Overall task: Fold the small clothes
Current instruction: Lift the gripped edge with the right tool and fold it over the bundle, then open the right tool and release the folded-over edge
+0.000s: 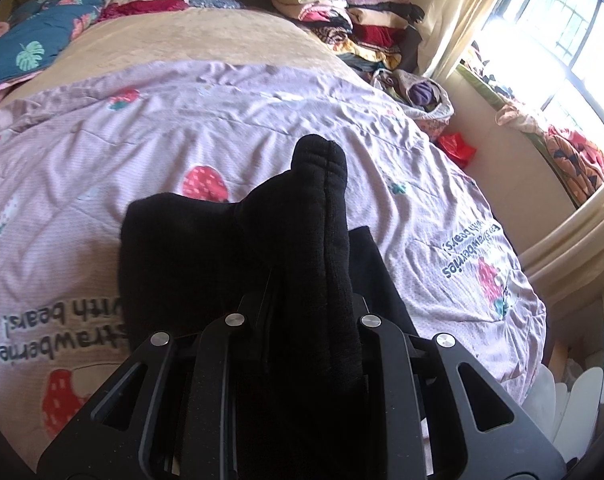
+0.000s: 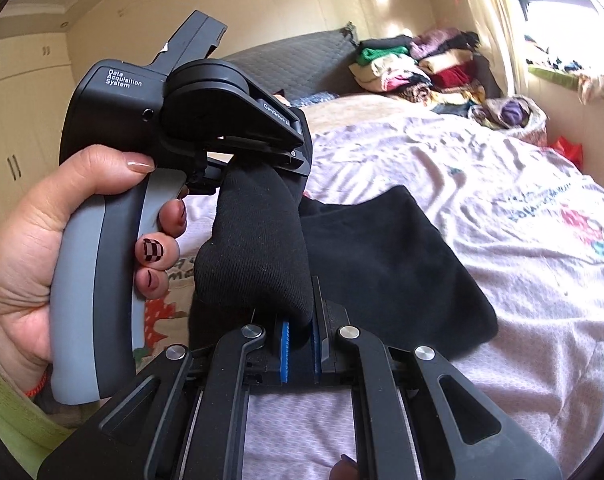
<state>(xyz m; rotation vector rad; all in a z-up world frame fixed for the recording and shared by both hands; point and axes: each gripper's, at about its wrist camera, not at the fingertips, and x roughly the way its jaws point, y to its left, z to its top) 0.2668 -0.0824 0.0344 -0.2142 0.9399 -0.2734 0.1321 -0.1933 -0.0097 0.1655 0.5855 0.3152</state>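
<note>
Both grippers pinch one black garment [image 2: 381, 264] above the bed [image 2: 501, 208]. The right gripper [image 2: 300, 340] has its jaws nearly closed on a bunched edge between blue pads [image 2: 284, 344]. The left gripper [image 2: 262, 152], held in the person's left hand [image 2: 26, 248], has its jaws clamped on another fold. The rest of the garment lies spread on the pink strawberry sheet [image 1: 262, 120]. Folded clothes [image 1: 341, 12] are stacked near the headboard.

Black tongs [image 2: 300, 332] with blue pads, silver screws; grey handle, painted nails.
</note>
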